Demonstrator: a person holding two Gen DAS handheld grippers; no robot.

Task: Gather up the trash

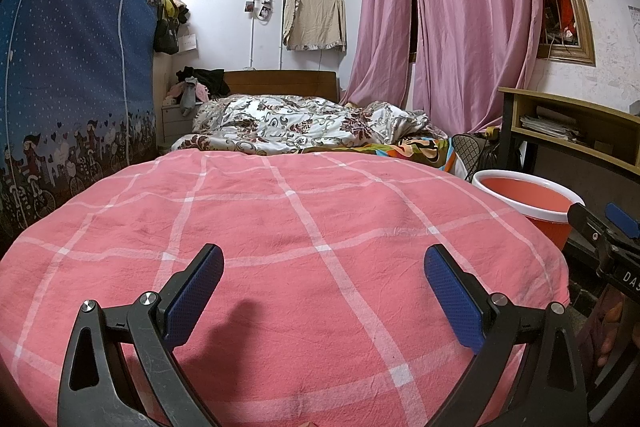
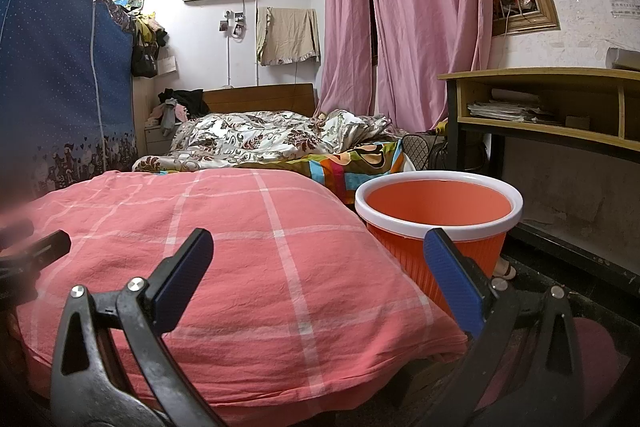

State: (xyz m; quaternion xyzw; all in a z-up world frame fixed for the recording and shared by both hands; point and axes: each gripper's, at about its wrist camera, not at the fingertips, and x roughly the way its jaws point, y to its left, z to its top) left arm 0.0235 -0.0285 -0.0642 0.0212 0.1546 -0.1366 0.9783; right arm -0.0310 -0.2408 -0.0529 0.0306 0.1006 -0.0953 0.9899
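Observation:
An orange bin with a white rim (image 2: 438, 215) stands on the floor to the right of a bed covered by a pink checked sheet (image 2: 224, 251). The bin also shows in the left wrist view (image 1: 532, 203) at the right. My left gripper (image 1: 323, 259) is open and empty, hovering over the pink sheet (image 1: 280, 247). My right gripper (image 2: 318, 243) is open and empty, over the sheet's right edge with its right finger in front of the bin. The right gripper's body shows at the right edge of the left wrist view (image 1: 608, 239). No trash item shows on the sheet.
A floral quilt (image 1: 296, 123) lies crumpled at the far end of the bed. A blue fabric wardrobe (image 1: 72, 75) stands at the left. A wooden desk with papers (image 2: 552, 107) stands at the right behind the bin. Pink curtains (image 1: 452, 19) hang at the back right.

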